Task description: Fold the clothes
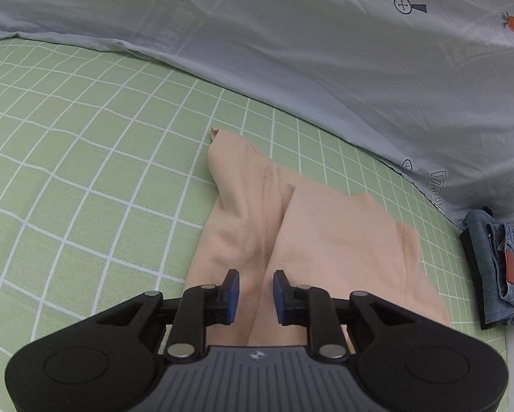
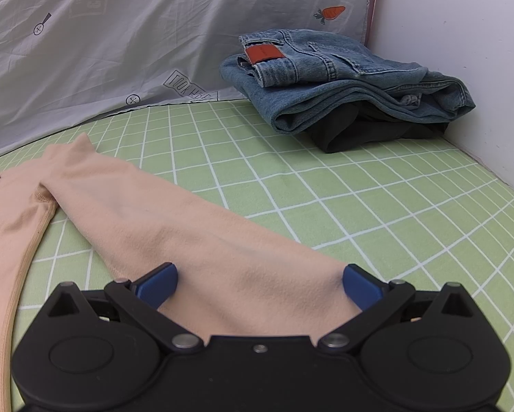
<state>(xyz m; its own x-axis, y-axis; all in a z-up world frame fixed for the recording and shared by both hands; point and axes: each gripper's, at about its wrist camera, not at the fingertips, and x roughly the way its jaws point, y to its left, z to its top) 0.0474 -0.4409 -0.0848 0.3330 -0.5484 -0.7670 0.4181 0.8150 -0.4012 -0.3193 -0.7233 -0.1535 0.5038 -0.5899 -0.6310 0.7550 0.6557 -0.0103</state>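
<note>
at the bottom centre of both frames we see the peach garment [image 1: 325, 240] on the green checked sheet [image 1: 85, 171], left gripper [image 1: 256, 295] narrowly parted over it, right gripper [image 2: 260, 286] spread wide around a sleeve.

I see a green checked sheet [image 2: 377, 213] covering the bed. A grey quilt [image 1: 308, 61] with carrot prints lies along its far edge, and a white wall [image 2: 463, 51] rises on the right.

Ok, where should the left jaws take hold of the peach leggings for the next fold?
Probably the near end of the peach leggings, at the raised crease under the left gripper. Come down from above: the fabric lies flat on the green sheet, and only that ridge gives the open jaws something to pinch.
</note>
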